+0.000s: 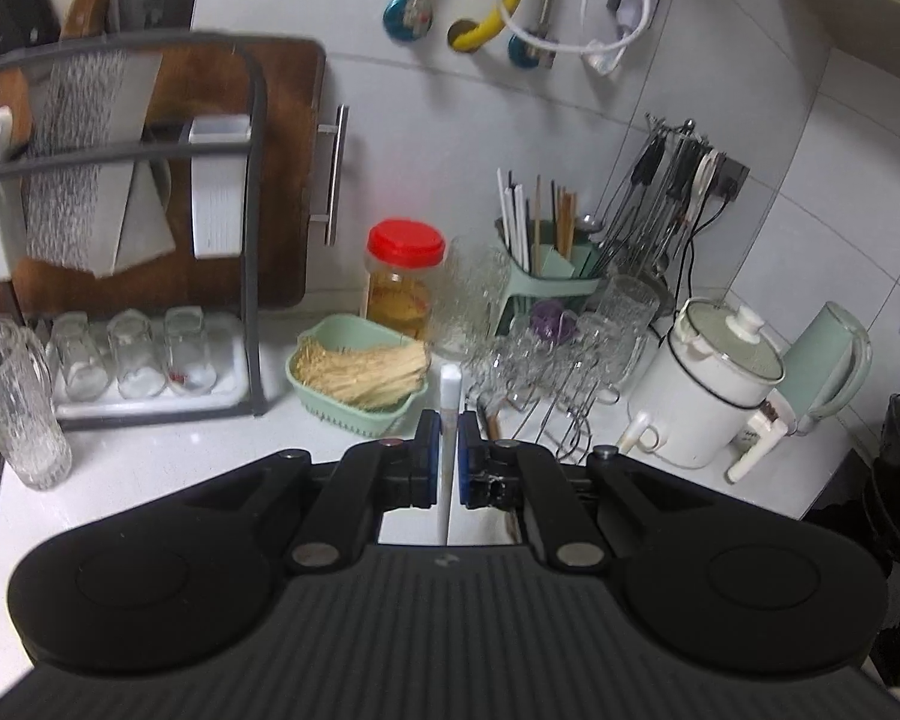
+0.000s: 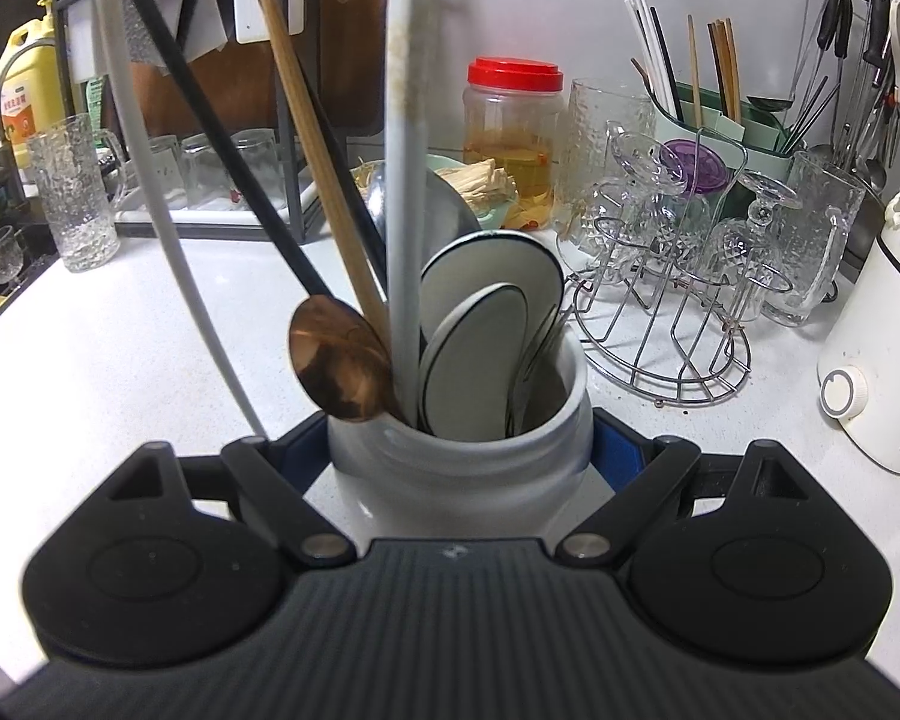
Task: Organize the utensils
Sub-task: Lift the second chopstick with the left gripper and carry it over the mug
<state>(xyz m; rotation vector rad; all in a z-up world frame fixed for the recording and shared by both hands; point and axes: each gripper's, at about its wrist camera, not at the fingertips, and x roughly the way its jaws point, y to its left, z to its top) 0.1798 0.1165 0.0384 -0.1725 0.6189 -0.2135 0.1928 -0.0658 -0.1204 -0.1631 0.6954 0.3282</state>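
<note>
The left gripper (image 1: 448, 456) is clamped on a thin white utensil handle (image 1: 450, 396). The right gripper (image 2: 459, 450) squeezes the white utensil jar (image 2: 459, 468) at 6 o'clock on the surface (image 2: 120, 372). Risk: the slim handle may pivot or slip, snagging the spoons (image 2: 480, 324) crowding the jar's mouth.

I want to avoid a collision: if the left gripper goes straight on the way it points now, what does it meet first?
Probably the green basket of pale strands, or the wire glass rack just beside it; depth is unclear. The left gripper is shut on a white stick.
</note>
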